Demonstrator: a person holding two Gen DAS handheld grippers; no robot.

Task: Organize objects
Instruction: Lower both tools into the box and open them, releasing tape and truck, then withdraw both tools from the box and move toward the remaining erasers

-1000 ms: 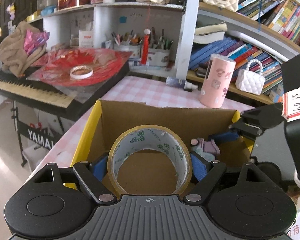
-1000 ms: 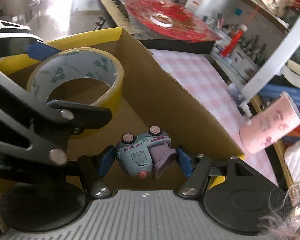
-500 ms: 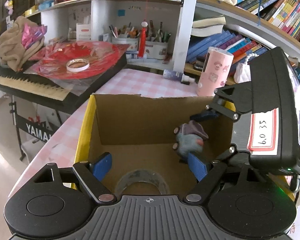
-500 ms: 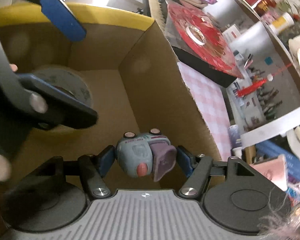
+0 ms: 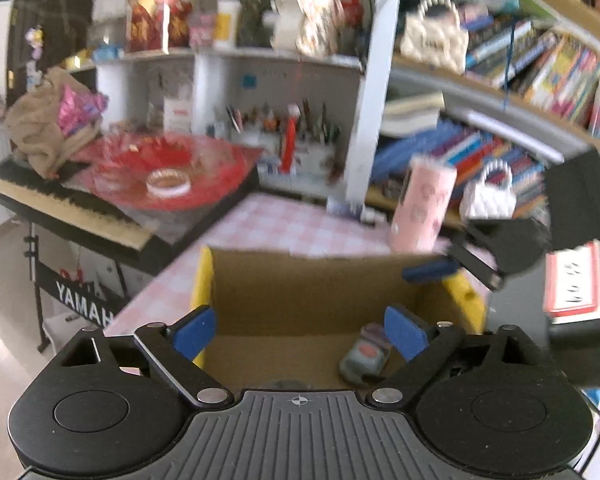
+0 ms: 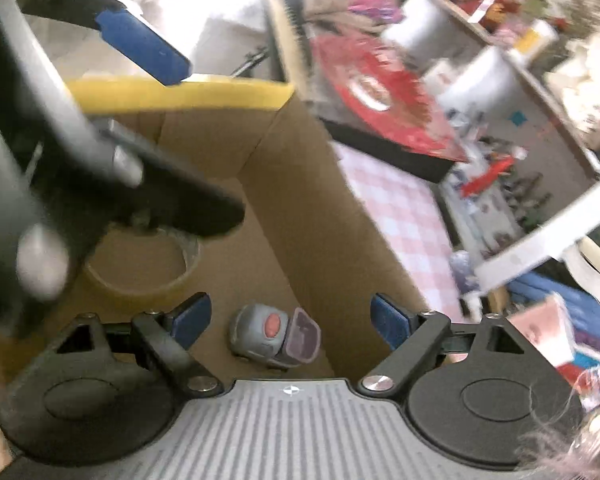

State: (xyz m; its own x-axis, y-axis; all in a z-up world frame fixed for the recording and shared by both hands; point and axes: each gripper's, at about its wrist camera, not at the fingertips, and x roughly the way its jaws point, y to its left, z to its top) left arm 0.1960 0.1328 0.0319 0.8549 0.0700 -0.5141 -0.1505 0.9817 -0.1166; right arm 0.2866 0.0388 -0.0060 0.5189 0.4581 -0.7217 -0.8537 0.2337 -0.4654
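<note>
Both views are smeared with motion, yet the toy truck (image 6: pixel 275 333) and tape roll (image 6: pixel 140 266), the roll half hidden behind the left gripper (image 5: pixel 298 330), seem to lie loose in the cardboard box (image 6: pixel 300 200), while the left gripper and the right gripper (image 6: pixel 290 316) spread their jaws wider, gripping nothing.

Tape roll (image 6: pixel 140 276) and toy truck (image 6: pixel 274 334) now released in box (image 6: pixel 300 208); both tongs opening.

Matt brown cardboard box (image 6: pixel 300 216); glossy plastic tape roll (image 6: pixel 140 280), toy truck (image 6: pixel 276 336).
</note>
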